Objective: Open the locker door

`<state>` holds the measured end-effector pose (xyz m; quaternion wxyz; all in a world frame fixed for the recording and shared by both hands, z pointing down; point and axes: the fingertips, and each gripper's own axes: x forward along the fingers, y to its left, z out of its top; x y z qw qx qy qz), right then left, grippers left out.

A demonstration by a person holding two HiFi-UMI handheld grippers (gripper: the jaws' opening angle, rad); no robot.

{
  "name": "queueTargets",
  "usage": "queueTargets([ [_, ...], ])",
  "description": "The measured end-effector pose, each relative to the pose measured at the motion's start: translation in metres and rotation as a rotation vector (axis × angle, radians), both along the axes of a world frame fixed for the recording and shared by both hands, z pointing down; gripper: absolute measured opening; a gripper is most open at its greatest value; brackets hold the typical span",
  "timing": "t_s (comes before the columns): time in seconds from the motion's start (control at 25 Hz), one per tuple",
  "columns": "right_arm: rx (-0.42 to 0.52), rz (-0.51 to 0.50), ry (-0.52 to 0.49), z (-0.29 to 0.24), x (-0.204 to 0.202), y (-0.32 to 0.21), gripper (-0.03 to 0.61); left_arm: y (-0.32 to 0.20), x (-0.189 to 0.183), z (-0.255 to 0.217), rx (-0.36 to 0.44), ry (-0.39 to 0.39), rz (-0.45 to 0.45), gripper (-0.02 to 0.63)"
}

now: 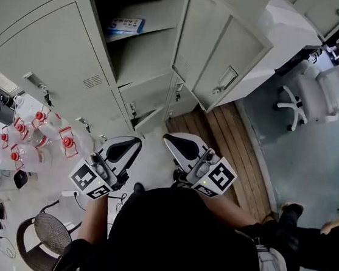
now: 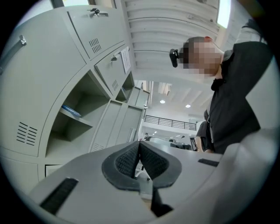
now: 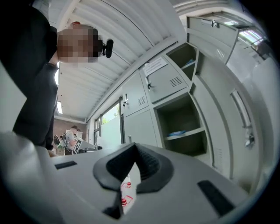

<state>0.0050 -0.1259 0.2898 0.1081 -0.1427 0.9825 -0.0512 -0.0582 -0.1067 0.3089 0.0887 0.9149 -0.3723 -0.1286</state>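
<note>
**Q:** Where was the locker door, and what were the two tools doing?

**A:** The locker door (image 1: pixel 225 53) stood swung wide, to the right of its open compartment (image 1: pixel 146 49), with its handle (image 1: pixel 227 79) on the face turned toward the room. The left hand-held gripper (image 1: pixel 135 141) and the right hand-held gripper (image 1: pixel 166 138) hung close to the person's body, well apart from the door. On each, the jaws met at the tips with nothing between them.

**Q:** What could have gone wrong from there?

**A:** The task looked finished, so the likely trouble was undoing it. A knock from an elbow or a tool could have sent the free-hanging door swinging back. If the door needed another pull, jaws pressed together like that would have slid off the handle instead of catching it. The door also jutted into the walkway, where a passer-by might have caught its edge.

**Q:** What else was around, and was anything in the way?

**A:** A blue box (image 1: pixel 125 25) lay on the shelf (image 1: pixel 136 35) inside the compartment. Just below, a smaller door (image 1: pixel 152 119) seemed ajar. Clear bottles with red caps (image 1: pixel 38 129) clustered at the left, and a round mesh seat (image 1: pixel 50 235) sat nearer the person. A white office chair (image 1: pixel 306 96) stood on the far right, well clear of the door. Nothing lay between the tools and the locker.
</note>
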Motion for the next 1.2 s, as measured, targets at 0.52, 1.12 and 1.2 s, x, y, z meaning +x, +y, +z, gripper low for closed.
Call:
queueTargets([
  [0.52, -0.028, -0.004, 0.126, 0.061, -0.072, 0.067, 0.012, 0.087, -0.058, 0.065, -0.090, 0.051, 0.120, 0.015],
  [1.12, -0.085, -0.097, 0.207, 0.100, -0.120, 0.089, 0.011, 0.113, -0.077, 0.077, -0.113, 0.085, 0.108, 0.015],
  [1.2, -0.092, -0.116, 0.202, 0.102, -0.126, 0.092, 0.012, 0.116, -0.079, 0.086, -0.138, 0.058, 0.105, 0.015],
])
